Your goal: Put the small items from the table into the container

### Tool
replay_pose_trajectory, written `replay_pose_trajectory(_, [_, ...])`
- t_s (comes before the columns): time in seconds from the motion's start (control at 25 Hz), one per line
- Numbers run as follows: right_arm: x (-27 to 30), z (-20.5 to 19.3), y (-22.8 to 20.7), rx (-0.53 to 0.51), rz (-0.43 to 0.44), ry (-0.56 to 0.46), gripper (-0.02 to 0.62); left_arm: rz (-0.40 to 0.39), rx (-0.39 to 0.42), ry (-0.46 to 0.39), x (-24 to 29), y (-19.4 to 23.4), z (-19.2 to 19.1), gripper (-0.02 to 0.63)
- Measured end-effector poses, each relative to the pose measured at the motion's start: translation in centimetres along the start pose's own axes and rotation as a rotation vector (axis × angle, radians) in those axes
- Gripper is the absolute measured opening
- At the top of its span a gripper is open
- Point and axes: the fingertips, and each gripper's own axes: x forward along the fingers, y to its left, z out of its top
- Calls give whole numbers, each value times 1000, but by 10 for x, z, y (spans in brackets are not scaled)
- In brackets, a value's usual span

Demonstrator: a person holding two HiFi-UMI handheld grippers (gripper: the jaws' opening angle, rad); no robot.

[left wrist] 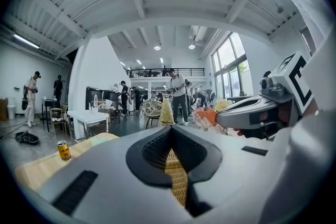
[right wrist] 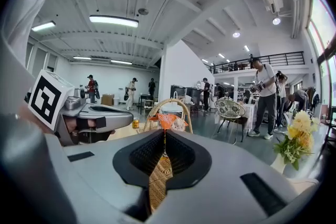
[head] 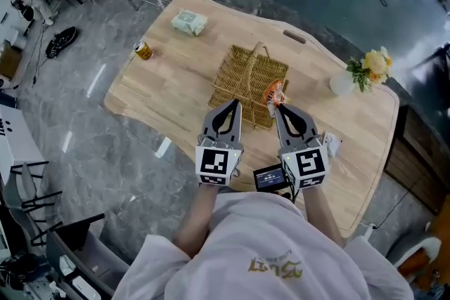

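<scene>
A flat wicker basket with a handle lies in the middle of the wooden table. My right gripper is shut on an orange snack packet, which hangs over the basket's right edge. In the right gripper view the orange snack packet sticks up just past the right gripper, with the basket's handle behind it. My left gripper is shut and empty, level with the right one over the basket's near edge. Wicker shows through the left gripper's slit.
A yellow drink can lies near the table's left edge, and a pale green packet at the far left corner. A vase of yellow flowers stands at the right. A small white item lies beside my right hand. People and chairs fill the room behind.
</scene>
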Motion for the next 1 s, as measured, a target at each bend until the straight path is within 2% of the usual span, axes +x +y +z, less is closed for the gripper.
replay_pose_trajectory(0.32, [29, -1, -8, -11, -15, 20, 28, -38, 13, 5, 18, 4, -3, 5])
replay_pose_trajectory(0.68, [47, -6, -13, 13, -3, 27, 29, -35, 9, 18, 24, 14, -11, 5])
replay_pose_trajectory(0.84, [47, -6, -14, 28, -10, 25, 29, -16, -16, 26, 21, 18, -8, 5])
replay_pose_trajectory(1.0, [40, -5, -18, 38, -37, 19, 29, -25, 14, 7, 19, 16, -4, 5])
